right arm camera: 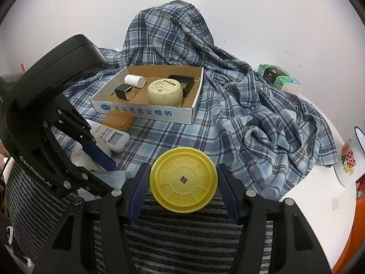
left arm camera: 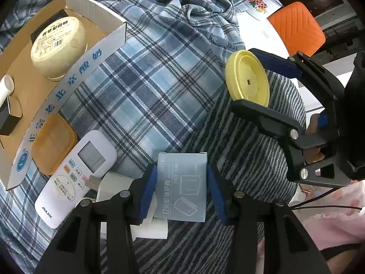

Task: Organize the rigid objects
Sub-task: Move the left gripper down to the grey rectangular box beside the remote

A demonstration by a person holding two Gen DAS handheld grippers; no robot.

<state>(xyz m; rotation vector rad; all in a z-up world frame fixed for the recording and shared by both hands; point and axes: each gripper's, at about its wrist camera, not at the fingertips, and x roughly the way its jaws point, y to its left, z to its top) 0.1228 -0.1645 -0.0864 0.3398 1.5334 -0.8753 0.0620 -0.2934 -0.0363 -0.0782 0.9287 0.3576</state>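
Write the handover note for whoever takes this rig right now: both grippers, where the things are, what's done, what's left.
Left gripper: shut on the pale blue box.
Right gripper: shut on the yellow lid, above the striped cloth.
In the cardboard tray: cream tub, white bottle, small black box, flat black box.
Still out on the plaid cloth, beside the tray: orange case, white remote.
Left to do: put the box and lid in the tray, then the case and remote.
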